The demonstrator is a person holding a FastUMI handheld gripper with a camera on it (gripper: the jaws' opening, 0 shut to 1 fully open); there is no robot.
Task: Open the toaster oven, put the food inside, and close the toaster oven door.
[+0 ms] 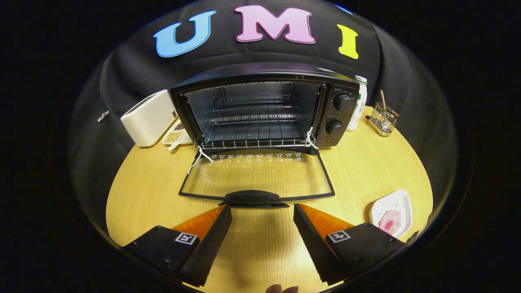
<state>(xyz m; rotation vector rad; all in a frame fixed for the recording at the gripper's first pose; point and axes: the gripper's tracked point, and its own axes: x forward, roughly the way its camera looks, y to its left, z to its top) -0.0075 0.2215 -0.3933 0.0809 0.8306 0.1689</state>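
The hand-held gripper [262,211] hangs wide apart and empty over the pale wooden tabletop [142,191]. Just ahead lies the black handle [254,198] of the lowered glass door [256,173]. Right of the fingers, a white plate [401,203] holds pink food [389,221]. Beyond stands the black toaster oven [264,110], open.
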